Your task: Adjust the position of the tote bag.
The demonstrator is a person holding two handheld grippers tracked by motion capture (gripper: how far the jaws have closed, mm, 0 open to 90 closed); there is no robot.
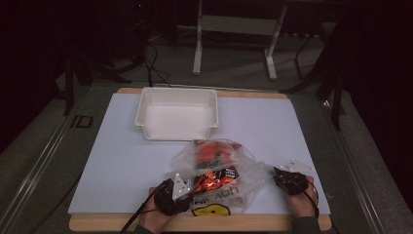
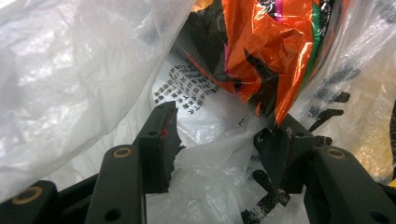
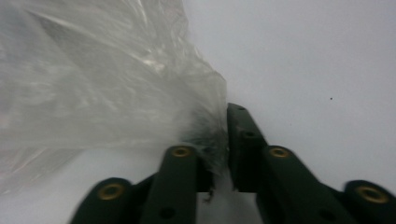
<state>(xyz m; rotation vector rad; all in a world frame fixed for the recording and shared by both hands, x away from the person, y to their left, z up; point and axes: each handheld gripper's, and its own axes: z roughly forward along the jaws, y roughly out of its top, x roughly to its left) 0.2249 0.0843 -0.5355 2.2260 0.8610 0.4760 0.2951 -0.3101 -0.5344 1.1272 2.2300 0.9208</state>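
Your right gripper [image 3: 224, 154] sits low over the white table [image 3: 317, 60], its two black jaws a narrow gap apart. A crumpled edge of the clear plastic bag [image 3: 102, 93] lies in that gap, against the left jaw, blurred where it meets the pads. You cannot tell whether the pads press it. The bag's bulk spreads away to the left.

Plastic bag [image 1: 221, 168]: black printed lettering, upside down and partly creased, unreadable; small printed lines of characters, illegible.
Floor marking [image 1: 81, 121]: "ID".
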